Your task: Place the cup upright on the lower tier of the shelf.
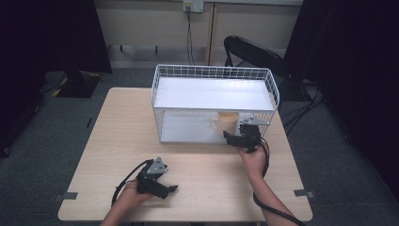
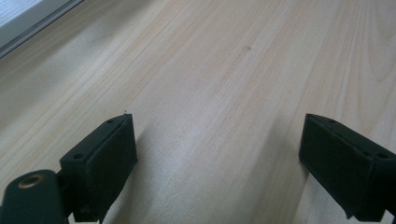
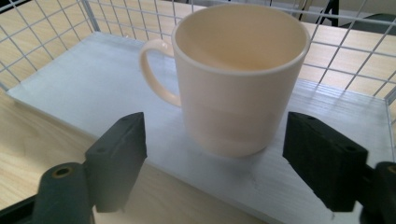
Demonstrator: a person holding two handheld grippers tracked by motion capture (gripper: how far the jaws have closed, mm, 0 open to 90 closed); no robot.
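1. Held low over the near left part of the wooden table, the left gripper is seen with its jaws spread wide and nothing between them; in the left gripper view bare wood grain is framed by the two black pads.
2. Further right, a white wire rack with two white shelves is seen at the far middle of the table, its front side open toward the person.
3. On the lower shelf, toward its right end and near the front edge, one cream mug is set upright, its handle turned to the left in the right gripper view.
4. At the shelf's front edge, the right gripper is held level with its jaws wide apart; the mug stands just beyond the pads and is not pressed by them, so it is judged to be free.
5. Handling is judged as follows: the mug looks empty, rigid and fairly light, with a smooth glazed-looking wall that may slip under the pads; breakage is likely if it is dropped or knocked against the wire.
6. A hold across the body, below the rim and clear of the handle, is judged the safest; the wall there is straight and looks to fit within the jaws' spread.
7. Counted: one mug, one rack with two shelves, one table, two grippers.
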